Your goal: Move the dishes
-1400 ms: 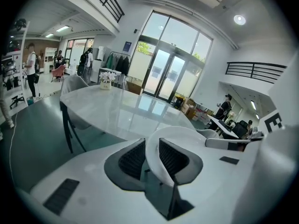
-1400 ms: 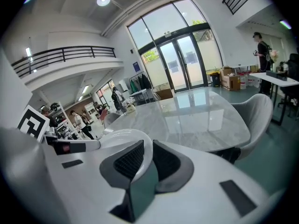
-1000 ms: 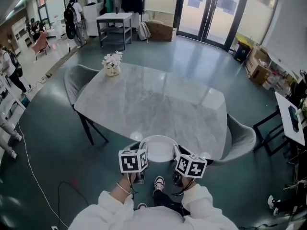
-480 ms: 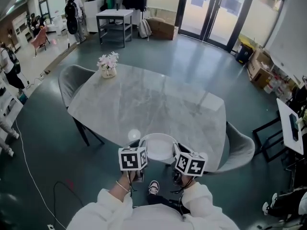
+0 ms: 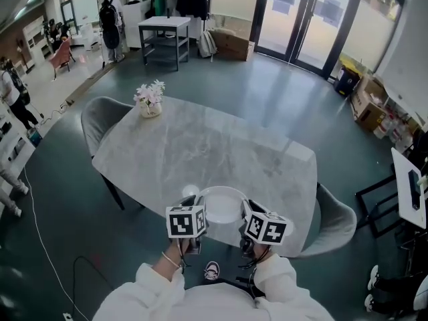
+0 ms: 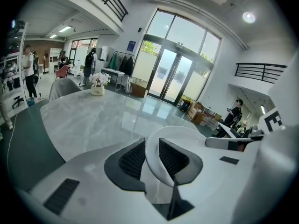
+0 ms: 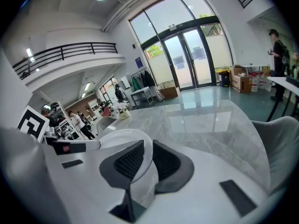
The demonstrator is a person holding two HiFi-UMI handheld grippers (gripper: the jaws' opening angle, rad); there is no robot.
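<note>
A white bowl (image 5: 222, 206) hangs over the near edge of the marble table (image 5: 200, 152), held from both sides. My left gripper (image 5: 195, 214) is shut on its left rim, and my right gripper (image 5: 244, 217) is shut on its right rim. In the left gripper view the bowl's rim (image 6: 154, 149) is pinched between the two black pads (image 6: 133, 158). The right gripper view shows the same bowl (image 7: 122, 139) clamped between its pads (image 7: 166, 163), with the other gripper's body beyond it.
A small vase of flowers (image 5: 150, 99) stands at the table's far left corner. Grey chairs sit at the left (image 5: 100, 116) and right (image 5: 332, 219). Cardboard boxes (image 5: 371, 99) line the right wall. People stand at the far left (image 5: 12, 92).
The bowl and both grippers keep their hold. The table has slid nearer in the head view, so the bowl now lies a little further over its near edge.
</note>
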